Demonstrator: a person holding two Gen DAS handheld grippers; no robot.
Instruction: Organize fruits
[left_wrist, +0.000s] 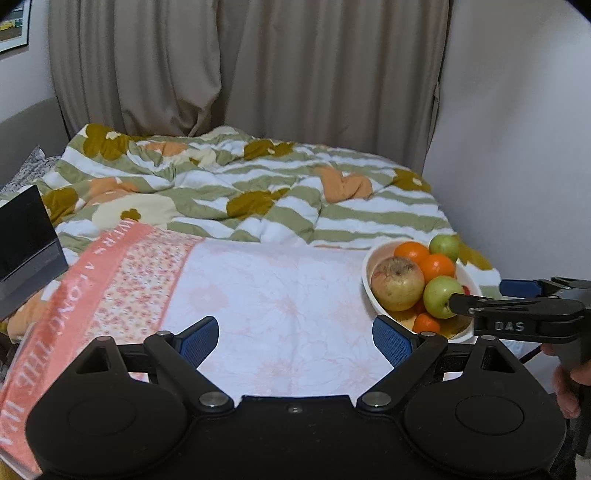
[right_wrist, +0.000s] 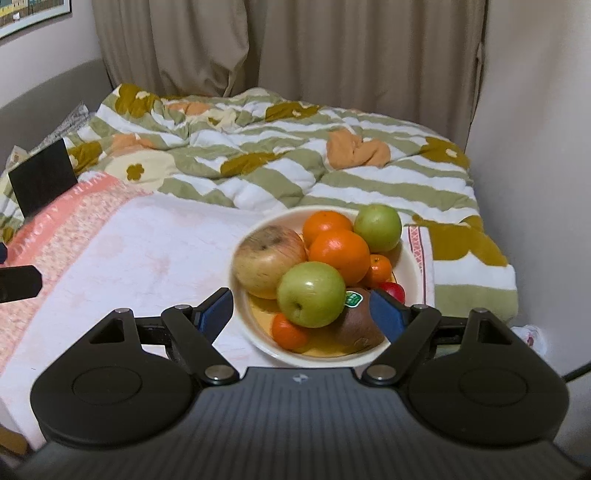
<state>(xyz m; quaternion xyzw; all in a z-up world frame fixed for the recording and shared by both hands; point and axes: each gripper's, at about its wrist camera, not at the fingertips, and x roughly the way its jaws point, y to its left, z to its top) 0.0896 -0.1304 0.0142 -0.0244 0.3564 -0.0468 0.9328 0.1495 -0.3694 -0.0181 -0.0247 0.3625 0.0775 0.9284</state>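
I am working in a home bedroom. The landmark is the bed (right_wrist: 258, 155): a rumpled quilt (left_wrist: 236, 184) with green and white stripes and flower shapes covers it. Behind the bed, beige curtains (left_wrist: 240, 66) hang to mattress level. Left of the curtains, a framed picture (right_wrist: 29, 14) hangs on the wall. On the near end of the bed lies a pink floral towel (left_wrist: 280, 306), and a cream bowl of fruit (right_wrist: 410, 254) rests on it, toward the right side.
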